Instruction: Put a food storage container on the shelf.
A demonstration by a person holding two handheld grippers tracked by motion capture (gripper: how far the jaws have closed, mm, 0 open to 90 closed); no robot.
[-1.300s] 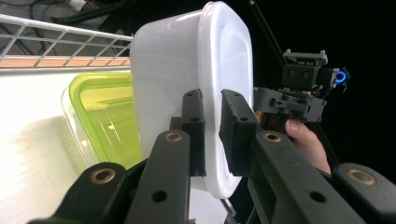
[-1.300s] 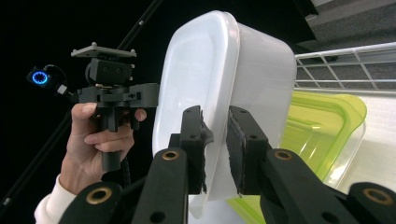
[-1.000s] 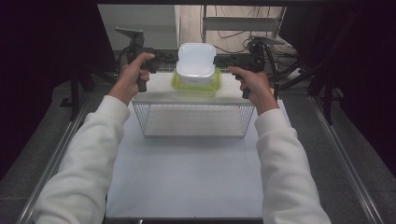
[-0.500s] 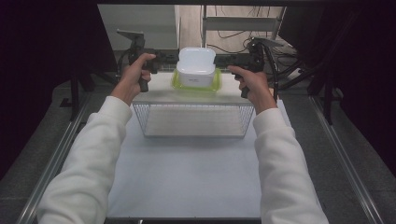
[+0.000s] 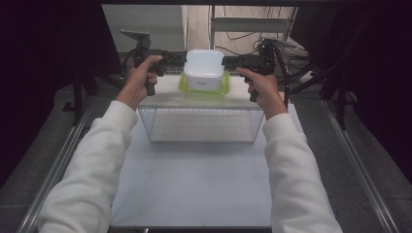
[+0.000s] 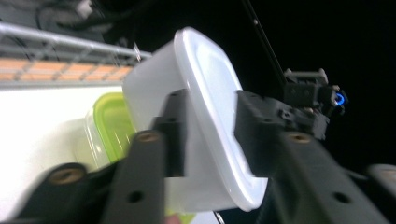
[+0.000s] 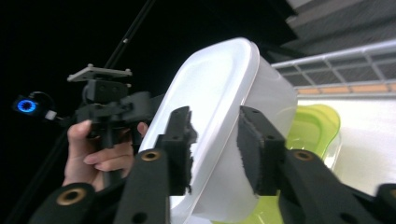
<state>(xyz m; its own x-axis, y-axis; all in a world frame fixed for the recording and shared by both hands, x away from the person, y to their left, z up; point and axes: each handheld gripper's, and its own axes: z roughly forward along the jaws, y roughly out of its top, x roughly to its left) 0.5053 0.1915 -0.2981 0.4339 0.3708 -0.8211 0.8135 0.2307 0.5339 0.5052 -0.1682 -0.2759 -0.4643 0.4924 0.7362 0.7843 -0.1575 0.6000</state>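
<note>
A white lidded box [image 5: 204, 68] rests on a clear box with a green lid [image 5: 204, 88], just beyond a wire basket [image 5: 201, 125]. My left gripper [image 5: 180, 60] reaches the white box's left end and my right gripper [image 5: 227, 60] its right end. In the left gripper view the lid rim of the white box [image 6: 210, 93] runs between the jaws of the left gripper [image 6: 215, 135], and gaps show beside the pads. The right gripper [image 7: 217, 149] straddles the rim of the white box [image 7: 219, 88] the same way. Both pairs of jaws have just been opening and stand open.
The basket stands on a white tabletop [image 5: 194, 184] with metal rails along both sides. Dark stands and cables [image 5: 296, 63] crowd the back right, and a wire shelf [image 7: 345, 58] runs behind the boxes.
The hands have kept their places at the two ends of the white box. The box appears to sit slightly lower on the green-lidded one.
</note>
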